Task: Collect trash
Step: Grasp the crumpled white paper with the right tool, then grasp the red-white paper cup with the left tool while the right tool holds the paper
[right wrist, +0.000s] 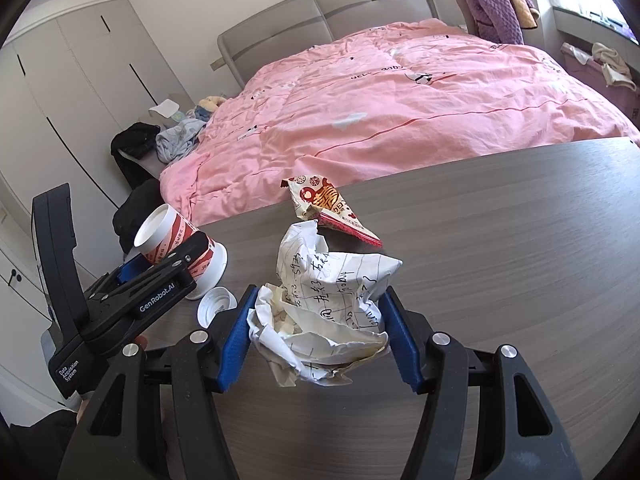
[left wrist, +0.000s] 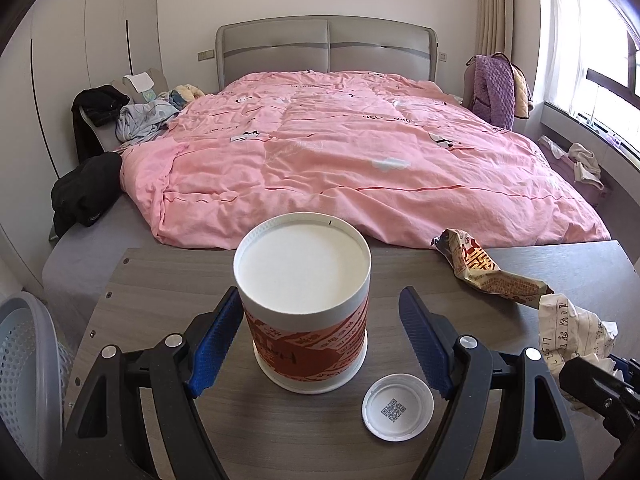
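Here my left gripper (left wrist: pixel 320 340) stands released around the upside-down red-and-white paper cup (left wrist: pixel 306 304) on the grey wood-grain tabletop (left wrist: pixel 168 280). The left blue finger pad (left wrist: pixel 212 344) is right against the cup's side, and the right finger stands clear of it with a plain gap, so nothing is clamped. The white round plastic lid (left wrist: pixel 398 407) lies flat just inside that right finger, beside the cup's rim.

My right gripper (right wrist: pixel 320 332) has the crumpled white sheet of handwritten paper (right wrist: pixel 324 316) between its fingers (right wrist: pixel 236 340). Both blue pads sit against the paper's sides, with the wad filling the space between them, so I read it as grasped; its lower edge looks to rest on the tabletop. Just beyond the fingertips lies the torn red-and-cream snack wrapper (right wrist: pixel 328 212), touching the far end of the paper. Off to the left of these fingers I see the cup and lid again, with my left gripper at them.

Past the tabletop is a bed with a pink quilt (left wrist: pixel 340 160).
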